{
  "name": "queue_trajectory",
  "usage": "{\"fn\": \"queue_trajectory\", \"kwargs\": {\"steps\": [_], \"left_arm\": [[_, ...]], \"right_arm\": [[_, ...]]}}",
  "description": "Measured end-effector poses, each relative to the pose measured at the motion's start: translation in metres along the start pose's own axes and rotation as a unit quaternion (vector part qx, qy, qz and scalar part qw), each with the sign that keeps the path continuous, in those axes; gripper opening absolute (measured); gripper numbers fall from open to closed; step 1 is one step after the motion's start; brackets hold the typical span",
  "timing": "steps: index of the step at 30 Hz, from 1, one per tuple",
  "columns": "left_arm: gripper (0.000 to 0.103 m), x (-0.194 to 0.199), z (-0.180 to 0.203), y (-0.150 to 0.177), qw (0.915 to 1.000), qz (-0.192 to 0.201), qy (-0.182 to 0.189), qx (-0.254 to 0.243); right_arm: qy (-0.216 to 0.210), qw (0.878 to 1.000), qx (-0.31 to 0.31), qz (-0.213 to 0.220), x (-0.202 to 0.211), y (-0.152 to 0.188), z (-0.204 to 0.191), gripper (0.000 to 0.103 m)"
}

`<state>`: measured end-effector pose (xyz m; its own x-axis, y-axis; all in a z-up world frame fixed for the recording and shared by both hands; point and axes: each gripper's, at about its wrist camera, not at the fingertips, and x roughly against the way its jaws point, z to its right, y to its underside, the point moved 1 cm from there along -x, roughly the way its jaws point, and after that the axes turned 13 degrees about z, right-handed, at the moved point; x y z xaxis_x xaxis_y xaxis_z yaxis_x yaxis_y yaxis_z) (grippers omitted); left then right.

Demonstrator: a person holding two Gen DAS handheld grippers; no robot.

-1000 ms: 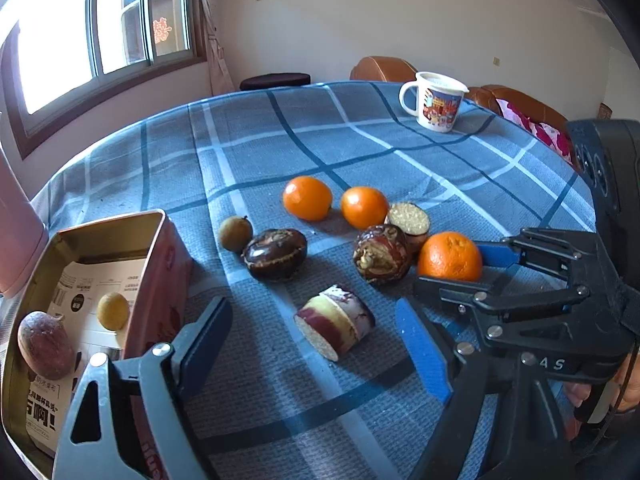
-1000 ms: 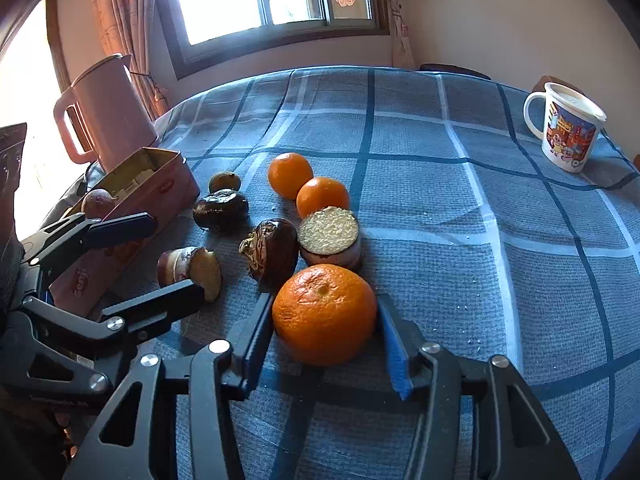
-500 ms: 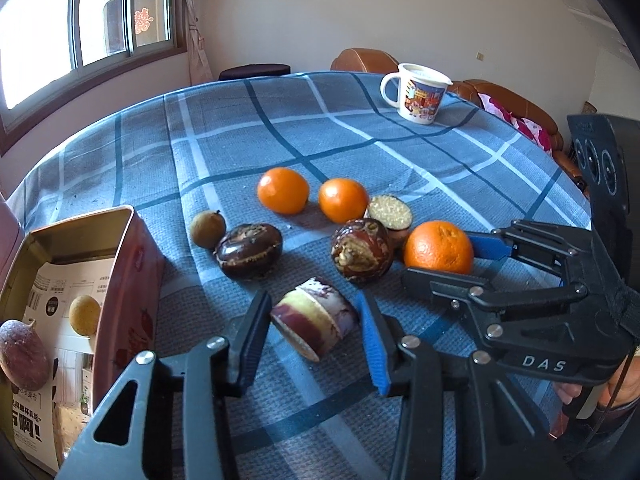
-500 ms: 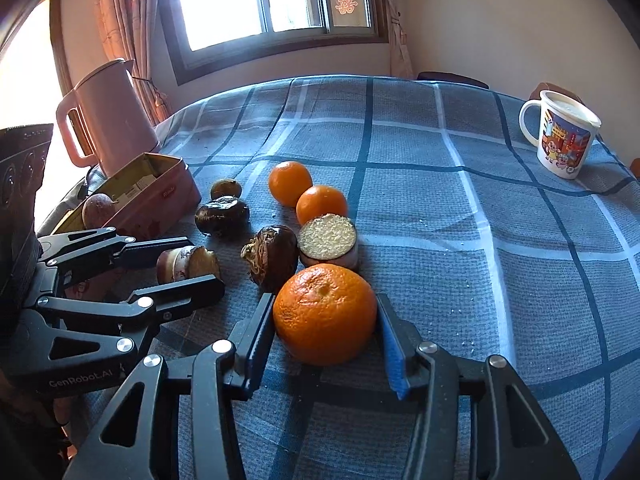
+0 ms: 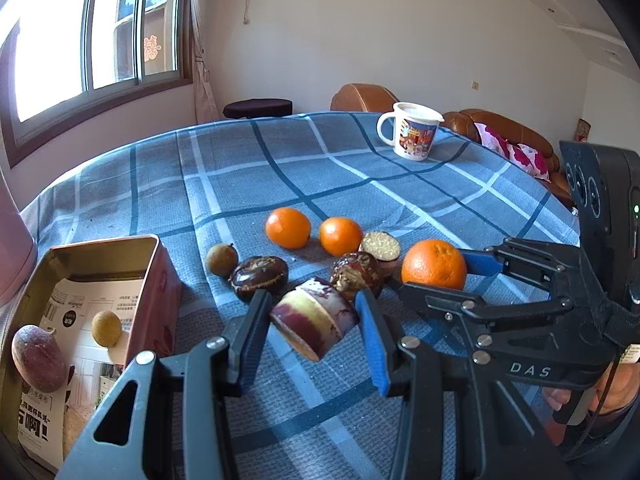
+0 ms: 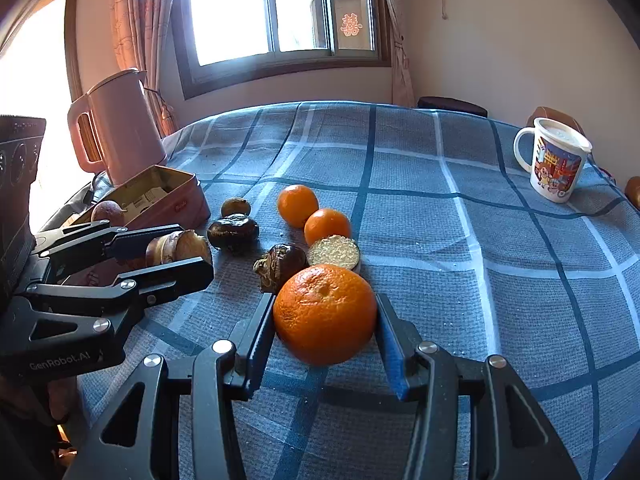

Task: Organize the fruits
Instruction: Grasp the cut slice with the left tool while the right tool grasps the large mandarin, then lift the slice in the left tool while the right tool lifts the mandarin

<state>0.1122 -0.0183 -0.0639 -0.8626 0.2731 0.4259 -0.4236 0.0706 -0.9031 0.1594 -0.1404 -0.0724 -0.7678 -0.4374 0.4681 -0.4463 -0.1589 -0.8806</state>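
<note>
My left gripper (image 5: 314,314) is shut on a cut purple fruit piece (image 5: 314,322) with a pale inside, held just above the blue checked cloth. Seen in the right wrist view, that same left gripper (image 6: 196,254) holds the piece (image 6: 176,245) near the tin. My right gripper (image 6: 325,320) is shut on a large orange (image 6: 325,312), low over the cloth. The open tin box (image 5: 154,246) at the left holds a passion fruit (image 5: 38,354) and a small yellow fruit (image 5: 106,328).
Two small oranges (image 5: 288,227) (image 5: 341,236), a brown round fruit (image 5: 222,259), two dark fruits (image 5: 259,278) (image 5: 356,274) and a cut half (image 5: 380,245) lie mid-table. A mug (image 5: 414,136) stands far right, a pink kettle (image 6: 120,128) behind the tin.
My left gripper went from wide open to shut on the cut purple piece and raised it slightly. The right gripper kept its hold on the large orange.
</note>
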Motion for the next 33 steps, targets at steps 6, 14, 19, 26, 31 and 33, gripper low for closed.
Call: {"fn": "queue_trajectory", "kwargs": {"steps": [6,14,19,26,31,33], "left_arm": [[0.046,0.006,-0.001,-0.002,0.9998,0.02,-0.009,-0.001],[0.046,0.017,-0.002,-0.003,0.9987,0.046,-0.02,0.0],[0.046,0.023,-0.003,-0.004,0.9977,0.062,-0.029,0.001],[0.046,0.028,-0.002,-0.005,0.9964,0.076,-0.038,-0.001],[0.046,0.033,-0.003,-0.005,0.9952,0.087,-0.045,-0.001],[0.046,0.034,-0.003,-0.005,0.9949,0.09,-0.046,-0.002]], "right_arm": [[-0.002,1.0,0.014,0.023,0.007,-0.001,-0.005,0.05],[-0.002,0.999,0.027,0.045,0.015,-0.003,-0.01,0.05],[-0.003,0.998,0.028,0.058,0.02,-0.004,-0.012,0.05],[-0.001,0.997,0.028,0.078,0.027,-0.004,-0.012,0.05],[0.001,0.996,0.031,0.088,0.03,-0.004,-0.013,0.05],[0.003,0.995,0.033,0.092,0.031,-0.004,-0.013,0.05]]}}
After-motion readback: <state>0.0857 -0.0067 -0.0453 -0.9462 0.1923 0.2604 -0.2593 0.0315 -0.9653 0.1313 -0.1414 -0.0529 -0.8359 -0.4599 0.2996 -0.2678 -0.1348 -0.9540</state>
